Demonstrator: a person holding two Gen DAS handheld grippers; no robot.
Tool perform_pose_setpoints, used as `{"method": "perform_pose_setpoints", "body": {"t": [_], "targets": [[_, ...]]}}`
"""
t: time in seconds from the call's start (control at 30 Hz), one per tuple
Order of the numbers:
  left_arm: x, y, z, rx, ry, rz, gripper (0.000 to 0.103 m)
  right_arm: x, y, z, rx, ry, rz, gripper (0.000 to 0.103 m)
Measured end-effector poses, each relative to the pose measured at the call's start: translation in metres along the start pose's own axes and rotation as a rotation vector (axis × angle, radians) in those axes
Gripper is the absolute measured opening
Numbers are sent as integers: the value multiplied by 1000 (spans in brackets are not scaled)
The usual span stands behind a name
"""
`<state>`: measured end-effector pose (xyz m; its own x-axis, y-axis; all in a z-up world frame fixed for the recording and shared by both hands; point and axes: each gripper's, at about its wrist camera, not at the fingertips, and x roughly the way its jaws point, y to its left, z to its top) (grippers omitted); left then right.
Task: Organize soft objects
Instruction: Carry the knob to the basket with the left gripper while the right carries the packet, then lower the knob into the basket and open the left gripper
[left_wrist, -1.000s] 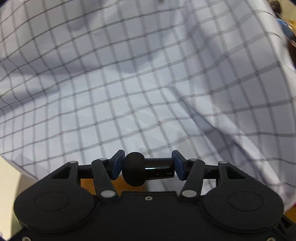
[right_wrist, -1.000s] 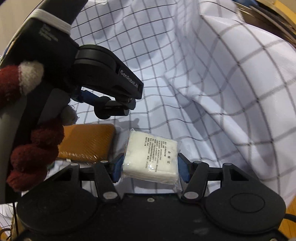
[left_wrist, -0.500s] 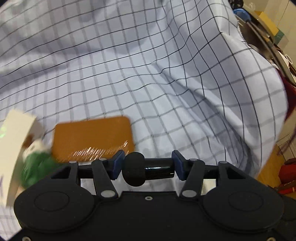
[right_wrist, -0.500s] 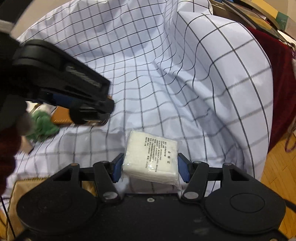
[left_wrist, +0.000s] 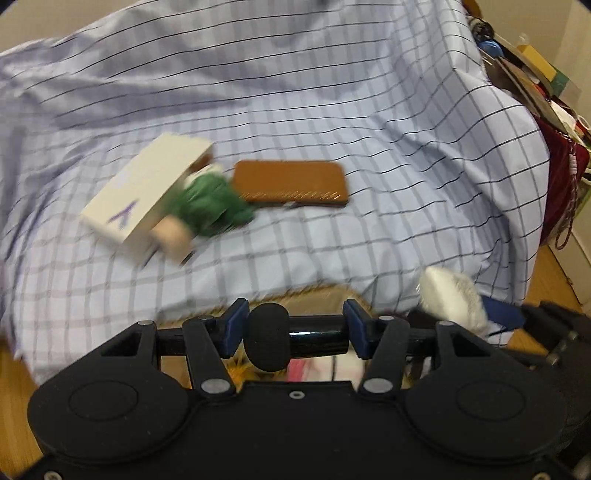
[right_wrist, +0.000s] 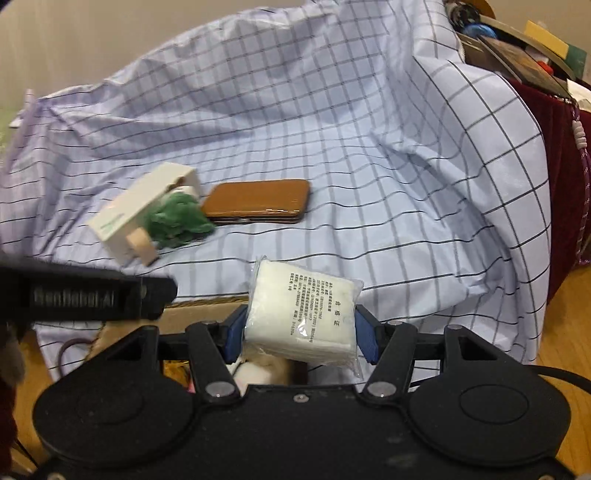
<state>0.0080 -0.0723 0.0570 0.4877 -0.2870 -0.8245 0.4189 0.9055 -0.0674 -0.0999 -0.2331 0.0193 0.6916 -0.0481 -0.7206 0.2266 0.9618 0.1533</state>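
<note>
My right gripper (right_wrist: 299, 330) is shut on a white packet of cotton pads (right_wrist: 301, 317) in clear wrap, held above an open cardboard box (right_wrist: 195, 315) at the cloth's front edge. My left gripper (left_wrist: 293, 328) is shut on a black cylinder with a round foam end (left_wrist: 267, 341), also over the box (left_wrist: 325, 295). The packet shows in the left wrist view (left_wrist: 450, 297) at the right. A green soft toy (right_wrist: 175, 218) lies on the checked cloth against a white box (right_wrist: 142, 212).
A brown leather case (right_wrist: 258, 201) lies on the checked cloth (right_wrist: 369, 166) beside the green toy. Soft items sit inside the cardboard box (right_wrist: 258, 369). A dark red cloth and cluttered shelf (right_wrist: 535, 92) stand at the right. Wooden floor lies below.
Both grippers have pulled back and away from the cloth, each keeping its object. The cardboard box, the white box and the green toy have come into view.
</note>
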Motion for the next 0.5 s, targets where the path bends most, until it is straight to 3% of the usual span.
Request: {"method": "perform_pose_setpoints", "body": {"t": [0.37,0.5], "targets": [[-51,26,-68,-162,-133,144,54,-43,17,-34,-14,-38,96,59],[-53,29,-84,-187,-145,156,54,-52,23,-43,-36,-27,97,59]]}}
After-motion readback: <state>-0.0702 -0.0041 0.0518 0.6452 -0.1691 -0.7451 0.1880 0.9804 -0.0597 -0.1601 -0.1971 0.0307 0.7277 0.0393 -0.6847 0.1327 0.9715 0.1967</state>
